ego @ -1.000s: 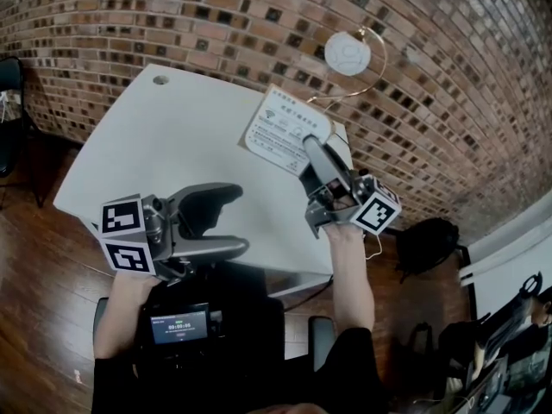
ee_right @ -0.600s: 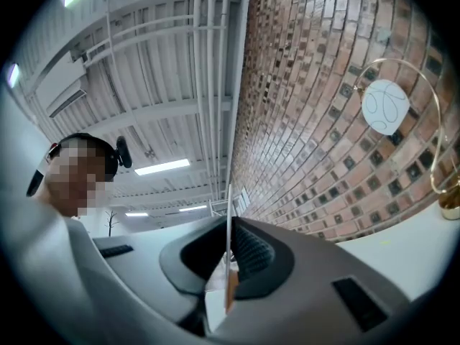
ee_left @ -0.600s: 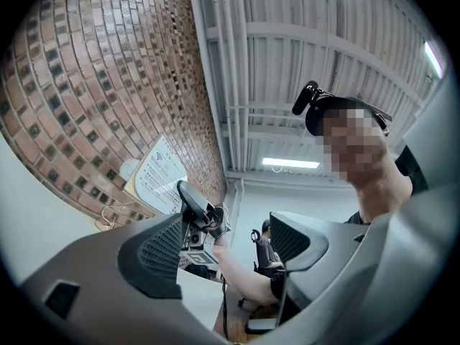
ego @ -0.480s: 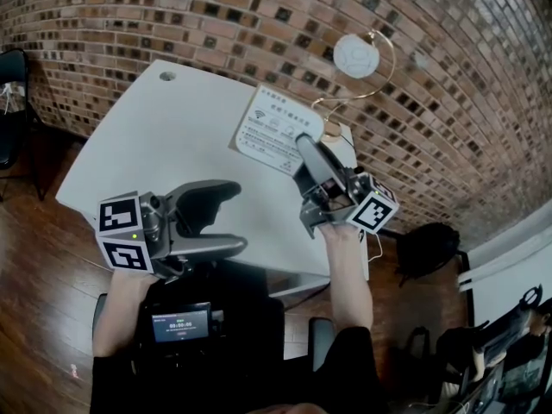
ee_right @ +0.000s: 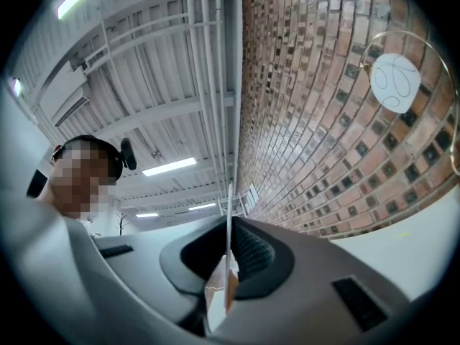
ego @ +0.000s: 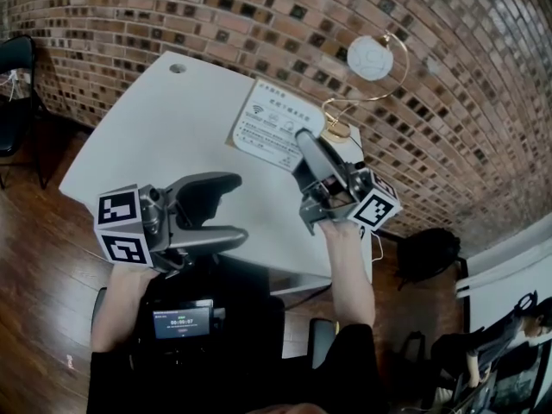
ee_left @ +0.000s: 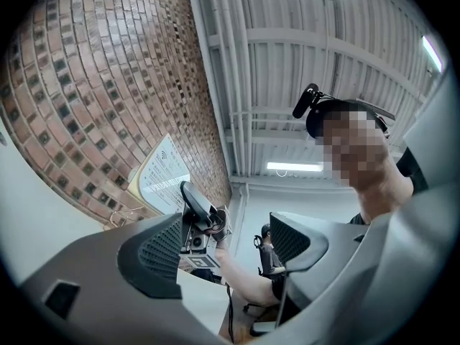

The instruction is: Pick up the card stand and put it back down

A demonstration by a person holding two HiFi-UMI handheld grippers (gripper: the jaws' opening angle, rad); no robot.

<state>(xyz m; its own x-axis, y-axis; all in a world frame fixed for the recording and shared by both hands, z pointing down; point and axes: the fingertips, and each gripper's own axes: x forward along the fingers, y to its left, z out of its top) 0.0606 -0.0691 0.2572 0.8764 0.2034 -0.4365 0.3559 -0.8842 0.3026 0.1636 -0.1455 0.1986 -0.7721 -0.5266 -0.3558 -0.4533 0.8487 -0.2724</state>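
Where ribbed fingers [ee_right: 253, 256] pinch, flat card stand [ego: 274, 126]

On your white rectangular card stand [ego: 274, 130], upper centre of the head view, you can read only a Wi-Fi symbol [ego: 258, 109] in its corner; its printed lines and the digits on the small dark screen [ego: 180, 321], lower left, are illegible.

Closed in behind by a red-brown brick wall [ego: 129, 15] and floored with dark glossy wooden planks [ego: 43, 266]. Furnished with a white flat worktop [ego: 155, 136] and a black chair [ego: 17, 67] at far left. Lit by long fluorescent strips [ee_left: 295, 167] under a white ribbed metal ceiling [ee_left: 287, 63].
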